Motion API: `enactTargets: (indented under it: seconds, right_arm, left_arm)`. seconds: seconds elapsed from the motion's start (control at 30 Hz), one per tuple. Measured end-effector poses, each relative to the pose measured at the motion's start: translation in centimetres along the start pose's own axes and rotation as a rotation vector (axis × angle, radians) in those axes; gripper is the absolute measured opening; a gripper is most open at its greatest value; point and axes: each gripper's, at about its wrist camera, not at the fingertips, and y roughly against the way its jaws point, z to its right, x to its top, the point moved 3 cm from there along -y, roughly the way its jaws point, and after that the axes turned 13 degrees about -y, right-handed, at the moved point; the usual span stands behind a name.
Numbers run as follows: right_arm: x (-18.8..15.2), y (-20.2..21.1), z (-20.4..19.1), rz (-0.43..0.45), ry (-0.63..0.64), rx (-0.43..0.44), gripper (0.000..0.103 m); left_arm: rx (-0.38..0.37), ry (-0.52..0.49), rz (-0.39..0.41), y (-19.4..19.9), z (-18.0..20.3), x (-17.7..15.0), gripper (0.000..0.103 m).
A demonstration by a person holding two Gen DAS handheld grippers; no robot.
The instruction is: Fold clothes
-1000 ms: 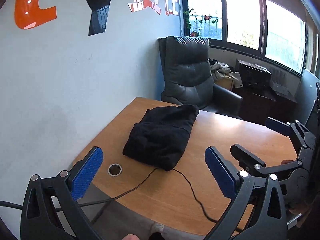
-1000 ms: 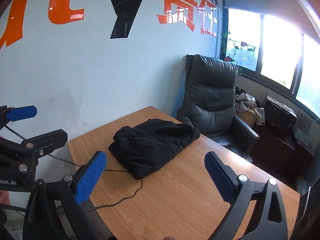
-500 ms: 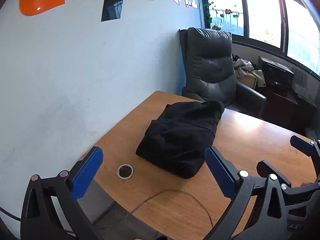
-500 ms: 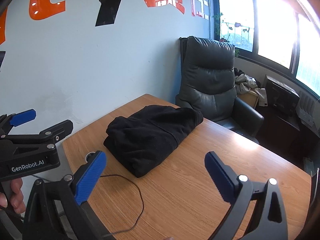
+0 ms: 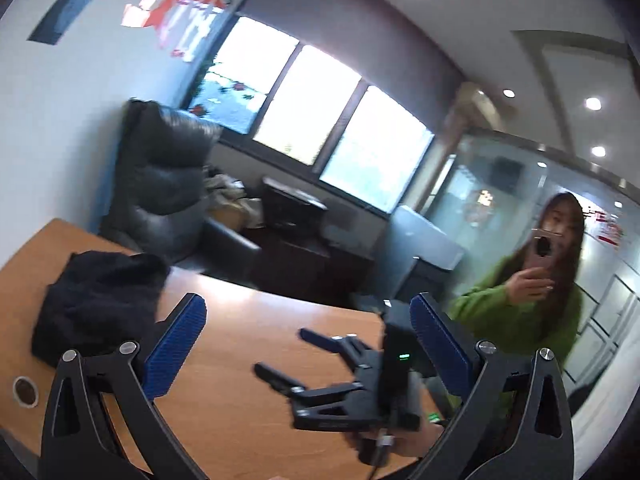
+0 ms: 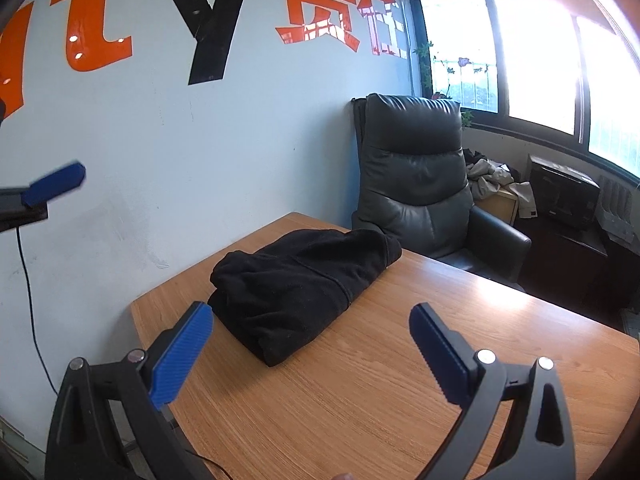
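Holding both sets of fingers spread wide and empty, your right gripper (image 6: 310,344) hangs just above the table (image 6: 400,380), near the black hooded sweatshirt (image 6: 304,276) lying folded at the far left corner. Your left gripper (image 5: 308,344) points away. The fleece looks soft and floppy; pinch a doubled edge.

The left wrist view sits low over the near edge of the wooden table (image 5: 248,320) and faces right across it into the room, tilted, towards the windows (image 5: 320,120) and a person in green (image 5: 520,312). The right wrist view looks from above the table's near side towards the lettered wall (image 6: 160,140), closer to the black garment (image 6: 304,280). Both views share the table, garment, leather chair (image 6: 416,176) and windows.
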Motion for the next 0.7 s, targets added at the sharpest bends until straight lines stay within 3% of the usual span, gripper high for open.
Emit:
enactTargets:
  seconds: [0.07,0.17,0.3,0.37,0.5,0.63,0.7]
  right_arm:
    - [-0.7,0.0,0.6,-0.006,-0.003,0.005,0.101]
    - [-1.7,-0.4,0.9,-0.019,-0.004,0.01,0.101]
    - [-2.8,-1.0,0.8,-0.038,-0.006,-0.004,0.101]
    - [-3.1,-1.0,0.7,-0.037,0.001,-0.009,0.101]
    - [-3.0,-0.5,0.6,-0.026,0.005,-0.009,0.101]
    - [-2.7,0.0,0.5,-0.016,0.006,-0.009,0.101]
    - [-2.7,0.0,0.4,-0.014,0.006,-0.011,0.101]
  left_arm:
    - [-0.164,-0.003,0.028,0.0,2.0,1.0,0.103]
    - [-0.336,0.019,0.07,-0.5,4.1,2.0,0.103]
    - [-0.449,0.084,0.166,0.1,4.9,3.5,0.103]
    - [-0.431,0.096,0.204,0.7,5.2,4.0,0.103]
    - [-0.307,0.078,0.239,2.1,5.4,4.5,0.103]
    - [-0.292,0.128,0.289,3.3,5.0,4.5,0.103]
    - [-0.255,0.104,0.282,3.3,5.3,4.6,0.103]
